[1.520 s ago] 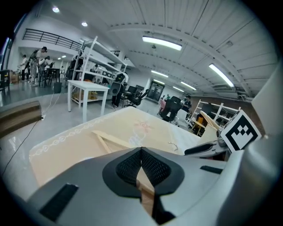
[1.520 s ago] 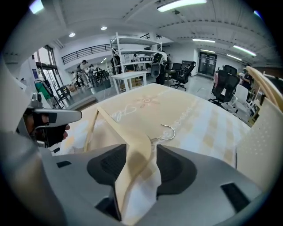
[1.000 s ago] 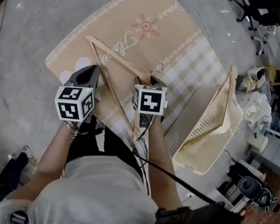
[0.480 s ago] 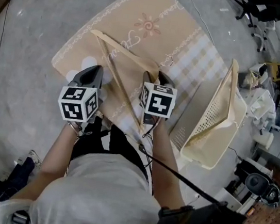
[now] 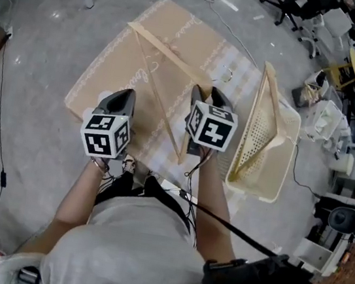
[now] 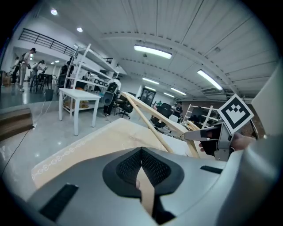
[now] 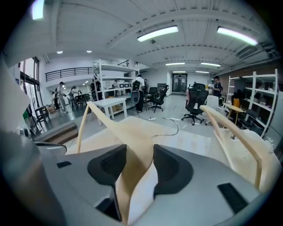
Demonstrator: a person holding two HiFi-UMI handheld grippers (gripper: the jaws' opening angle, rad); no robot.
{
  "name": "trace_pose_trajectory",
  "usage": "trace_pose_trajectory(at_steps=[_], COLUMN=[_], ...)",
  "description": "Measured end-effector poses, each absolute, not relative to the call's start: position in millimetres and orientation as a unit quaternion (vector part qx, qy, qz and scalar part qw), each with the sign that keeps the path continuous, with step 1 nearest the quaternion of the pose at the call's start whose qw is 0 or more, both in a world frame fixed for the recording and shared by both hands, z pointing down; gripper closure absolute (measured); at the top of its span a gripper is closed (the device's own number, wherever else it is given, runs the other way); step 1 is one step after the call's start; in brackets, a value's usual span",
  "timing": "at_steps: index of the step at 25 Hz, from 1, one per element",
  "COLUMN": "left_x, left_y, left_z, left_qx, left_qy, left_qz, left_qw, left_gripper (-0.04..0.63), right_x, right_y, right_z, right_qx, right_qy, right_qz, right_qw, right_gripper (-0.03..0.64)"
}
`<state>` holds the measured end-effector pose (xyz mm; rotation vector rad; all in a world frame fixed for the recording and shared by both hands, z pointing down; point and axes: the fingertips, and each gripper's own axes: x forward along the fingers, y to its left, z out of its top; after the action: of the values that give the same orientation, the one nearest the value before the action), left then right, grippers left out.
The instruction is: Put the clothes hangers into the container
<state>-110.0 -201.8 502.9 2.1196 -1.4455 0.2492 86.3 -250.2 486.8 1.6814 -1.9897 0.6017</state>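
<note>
Pale wooden hanger (image 5: pixel 166 52) aloft, beside tilted cream perforated container (image 5: pixel 256 143)

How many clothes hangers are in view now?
1: the pale wooden clothes hanger, gripped by left gripper and right gripper, whose jaws just closed on it. Cream plastic basket may hide more.

in the head view the right gripper (image 5: pixel 207 96) hides the wooden hanger (image 5: pixel 158 48) where it grips it, and the left gripper (image 5: pixel 123 95) covers its own jaw tips. the laundry basket (image 7: pixel 234 130) runs past the right gripper view's edge.
</note>
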Motion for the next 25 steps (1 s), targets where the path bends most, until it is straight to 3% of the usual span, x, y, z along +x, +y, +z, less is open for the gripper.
trace_pose_trajectory(at_steps=[15,25], left_x=[24,140], left_y=[-232,-220], left_z=[381,354], left_qx=[0.880,0.920], left_qy=[-0.441,-0.361], left_qz=[0.062,0.052], left_qw=[0.166,0.143], left_gripper=[0.583,0.583], right_x=[238,352], right_y=[-237,-179], right_z=[317,293], right_qx=[0.738,0.802], right_qy=[-0.654,-0.578], right_qz=[0.153,0.150], right_qw=[0.066,0.017], right_gripper=[0.417,0.419])
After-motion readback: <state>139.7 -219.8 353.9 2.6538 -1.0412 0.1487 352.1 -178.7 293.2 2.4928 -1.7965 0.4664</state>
